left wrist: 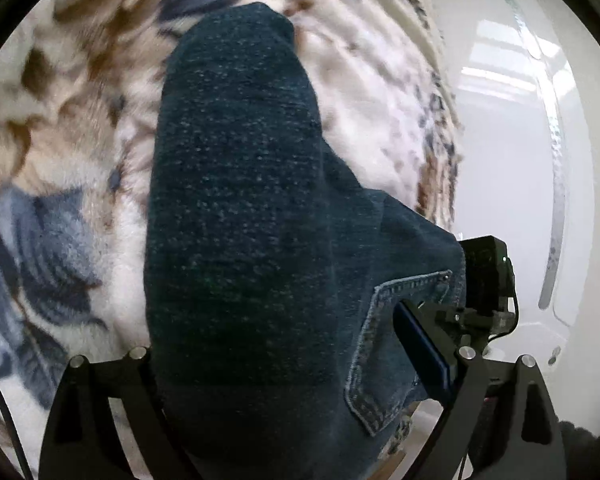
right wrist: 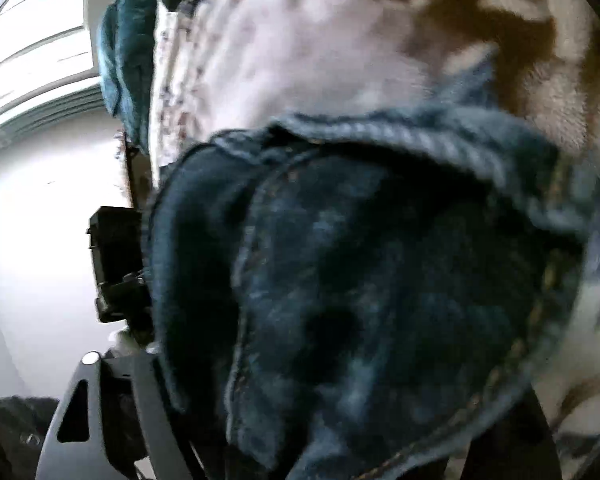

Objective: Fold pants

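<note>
Spreading under everything is a plush blanket (left wrist: 80, 128) printed in brown, cream and grey-blue, with a white wall (left wrist: 508, 160) off to the right. My dark denim pants (left wrist: 240, 208) drape over it, pocket stitching showing (blurry). Both my left gripper (left wrist: 300, 360) and right gripper (right wrist: 320, 380) are buried in denim; I cannot tell their grip.

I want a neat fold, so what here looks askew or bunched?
The jeans hang bunched over the left gripper, hiding its fingertips; the back pocket sits skewed. In the right view the waistband is crumpled and blurred.
</note>
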The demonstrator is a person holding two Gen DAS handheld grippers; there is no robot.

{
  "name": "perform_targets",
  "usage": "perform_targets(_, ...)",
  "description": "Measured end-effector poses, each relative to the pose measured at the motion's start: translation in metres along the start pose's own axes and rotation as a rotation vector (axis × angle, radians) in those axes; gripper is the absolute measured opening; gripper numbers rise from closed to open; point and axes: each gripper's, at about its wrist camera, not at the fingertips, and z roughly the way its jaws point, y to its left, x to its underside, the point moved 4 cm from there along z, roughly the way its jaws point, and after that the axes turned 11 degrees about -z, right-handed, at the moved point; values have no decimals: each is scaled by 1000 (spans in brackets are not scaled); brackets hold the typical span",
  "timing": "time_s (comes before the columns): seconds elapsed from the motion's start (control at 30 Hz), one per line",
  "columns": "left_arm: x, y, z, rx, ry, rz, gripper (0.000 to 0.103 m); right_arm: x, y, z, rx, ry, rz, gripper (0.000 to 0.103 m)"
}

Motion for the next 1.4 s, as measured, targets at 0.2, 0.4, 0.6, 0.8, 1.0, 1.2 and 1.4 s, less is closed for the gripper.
perform_targets(0.2, 4, -31, -24, -10, 2, 82, 92, -3, 22, -1, -24, -46, 32, 71)
perform_targets(0.4, -28, -66, -57, -13, -43, 120, 92, -39, 54, -45, -65, -105, -8, 70)
perform_targets(0.6, -99, -121, -92, -6, -124, 146, 92, -121, 89, -82, -74, -134, -88, 70)
perform_targets(0.8, -193, -189, -125, 4, -210, 200, 92, -246, 127, -137, -41, -165, -194, 70)
perform_targets(1.0, -318, -245, -155, 11, -290, 243, 92, -386, 164, -168, 14, -178, -300, 70)
perform_targets(1.2, -406, -243, -146, -25, -288, 238, 92, -495, 158, -159, 55, -154, -325, 70)
perform_targets(1.4, -453, -200, -98, -128, -215, 176, 92, -531, 111, -116, 95, -133, -223, 70)
